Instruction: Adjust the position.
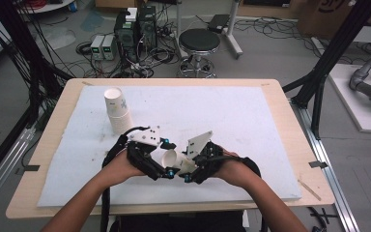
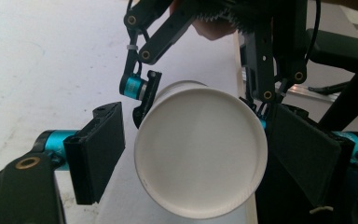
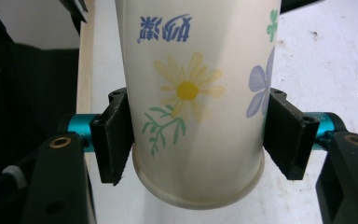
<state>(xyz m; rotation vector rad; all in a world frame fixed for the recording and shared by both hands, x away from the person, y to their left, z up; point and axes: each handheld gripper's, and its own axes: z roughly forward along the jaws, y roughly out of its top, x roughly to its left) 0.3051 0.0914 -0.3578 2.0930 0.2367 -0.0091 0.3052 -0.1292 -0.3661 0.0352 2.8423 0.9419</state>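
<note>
A flowered paper cup [image 1: 178, 160] is held on its side just above the white mat near the table's front edge. My right gripper [image 3: 200, 140] is shut on it, one black pad [image 3: 116, 140] pressing each side near its end. In the left gripper view the cup's [image 2: 200, 154] round white end faces the camera between my left gripper's [image 2: 198, 156] jaws. The left pad [image 2: 100, 149] stands a little off the cup wall and the right one is close beside it. In the high view my left gripper [image 1: 169, 157] and right gripper [image 1: 186, 164] meet at the cup.
A stack of upturned paper cups [image 1: 117, 112] stands on the white mat [image 1: 232, 116] at the back left. The wooden table edge [image 1: 290, 203] runs along the front. Beyond the table are a stool [image 1: 199, 41], cables and electronics boxes on the floor.
</note>
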